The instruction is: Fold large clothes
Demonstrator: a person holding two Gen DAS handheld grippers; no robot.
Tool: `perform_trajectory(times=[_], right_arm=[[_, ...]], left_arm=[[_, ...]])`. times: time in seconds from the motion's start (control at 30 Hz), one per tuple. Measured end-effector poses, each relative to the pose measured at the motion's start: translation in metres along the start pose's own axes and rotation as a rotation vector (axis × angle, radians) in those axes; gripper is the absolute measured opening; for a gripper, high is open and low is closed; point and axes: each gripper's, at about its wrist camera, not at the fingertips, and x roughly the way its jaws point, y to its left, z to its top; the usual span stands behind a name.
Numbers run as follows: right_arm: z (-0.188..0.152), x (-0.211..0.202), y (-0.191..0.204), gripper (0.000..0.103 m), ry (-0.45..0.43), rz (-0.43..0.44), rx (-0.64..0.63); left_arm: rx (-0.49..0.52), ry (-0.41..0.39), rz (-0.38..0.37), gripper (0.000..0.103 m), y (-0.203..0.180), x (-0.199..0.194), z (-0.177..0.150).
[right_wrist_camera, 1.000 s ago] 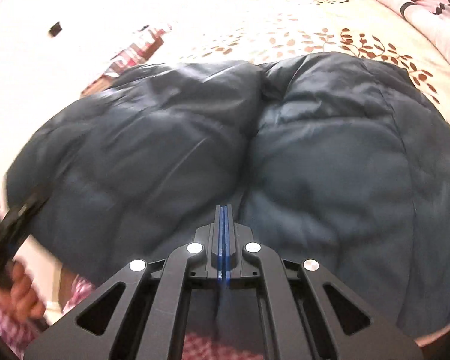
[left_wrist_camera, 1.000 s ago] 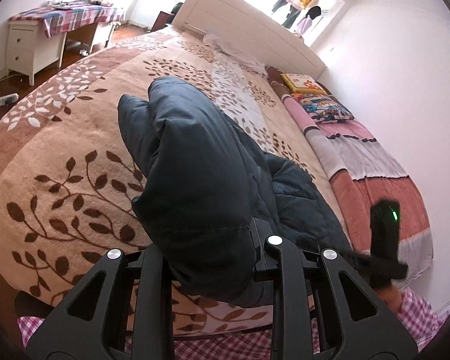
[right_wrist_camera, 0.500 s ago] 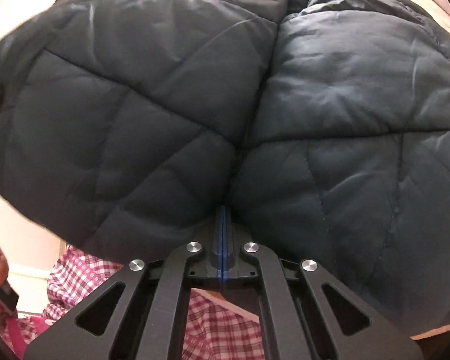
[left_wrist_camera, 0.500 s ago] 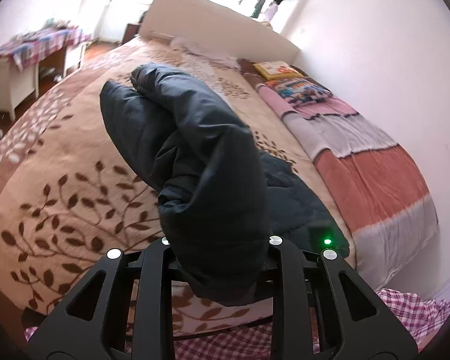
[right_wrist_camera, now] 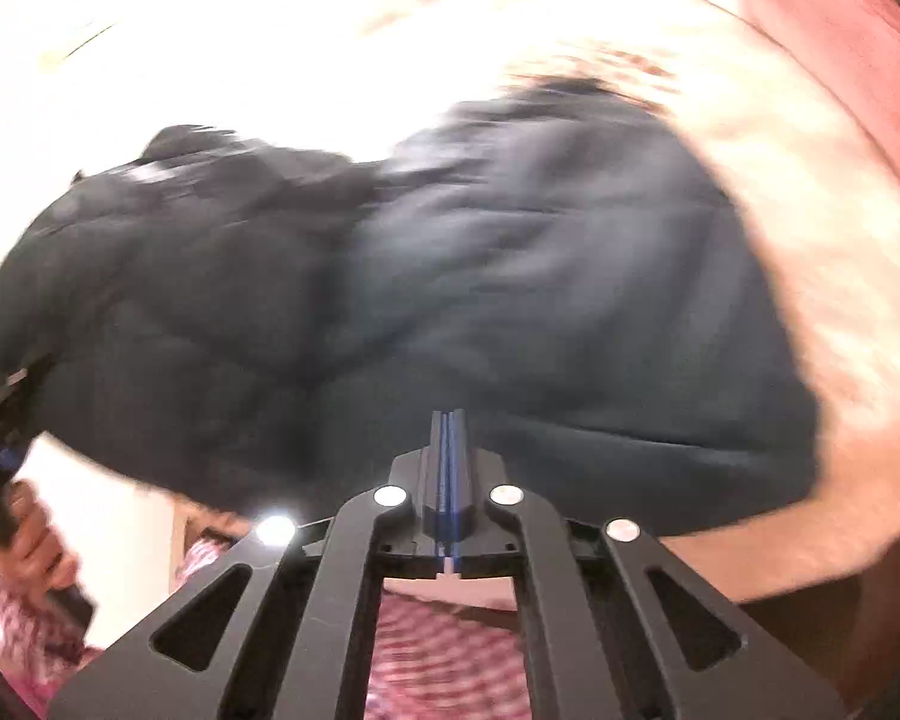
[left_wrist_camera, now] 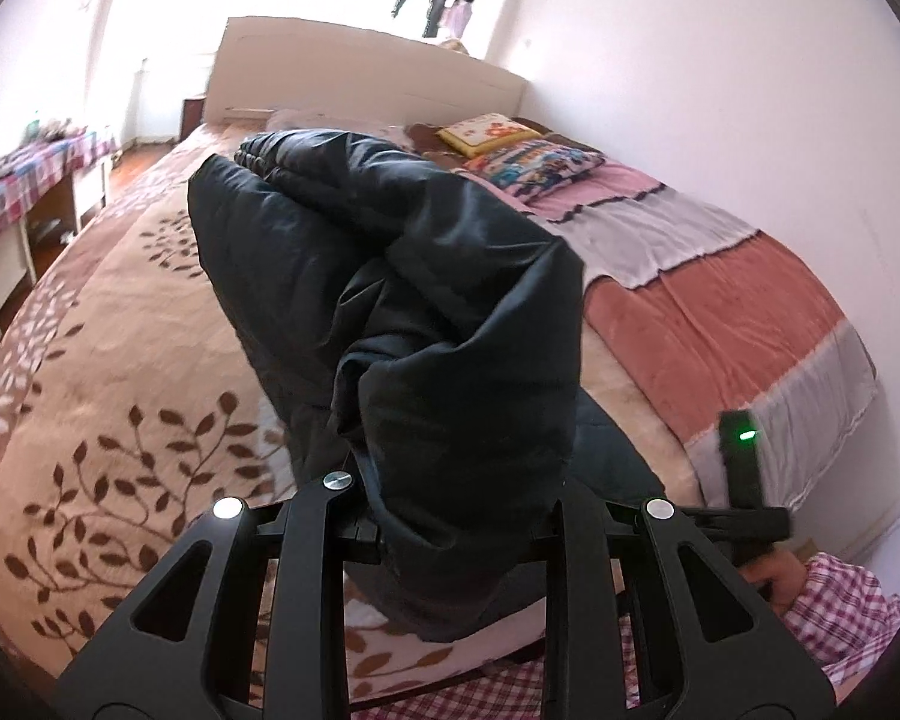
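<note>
we grip a thick fold of the dark quilted puffer jacket (left_wrist_camera: pixel 402 324) in the left claw (left_wrist_camera: pixel 450 504), lifted over the bed's (left_wrist_camera: pixel 108 360) foot edge; the right claw (right_wrist_camera: pixel 447 450) is clenched, seemingly pinching its hem. it looks puffy, soft and slippery, so seams make the safest holds.

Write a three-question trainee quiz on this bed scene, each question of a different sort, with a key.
1. True or false: the left hand-held gripper grips a bunched part of the dark padded jacket.
2. Multiple choice: what lies on the far right side of the bed, near the headboard? A) two pillows B) a laptop C) a pair of shoes
3. Fill in: the right hand-held gripper's fingers are pressed ____, their tips at the jacket's edge.

Key: 1 true; 2 A; 3 together
</note>
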Motion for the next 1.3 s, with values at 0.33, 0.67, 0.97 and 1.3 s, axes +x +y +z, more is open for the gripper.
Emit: perform_trajectory(times=[0.33,0.67,0.97,1.3], right_arm=[[-0.020,0.043,-0.015,0.001,0.071,0.106,0.058],[-0.028,0.052,-0.045,0.000,0.048,0.192,0.146],[-0.045,0.043,-0.068,0.000,0.054,0.265,0.262],[-0.078,-0.013,-0.084,0.001,-0.013,0.178,0.280]], left_arm=[[0.180,0.101,-0.111,0.023,-0.087,0.058,0.011],[0.294,0.250,-0.193,0.028,-0.155,0.140,-0.032],[0.304,0.346,-0.204,0.036,-0.160,0.172,-0.061],[0.313,0.359,-0.297,0.075,-0.174,0.158,-0.054]])
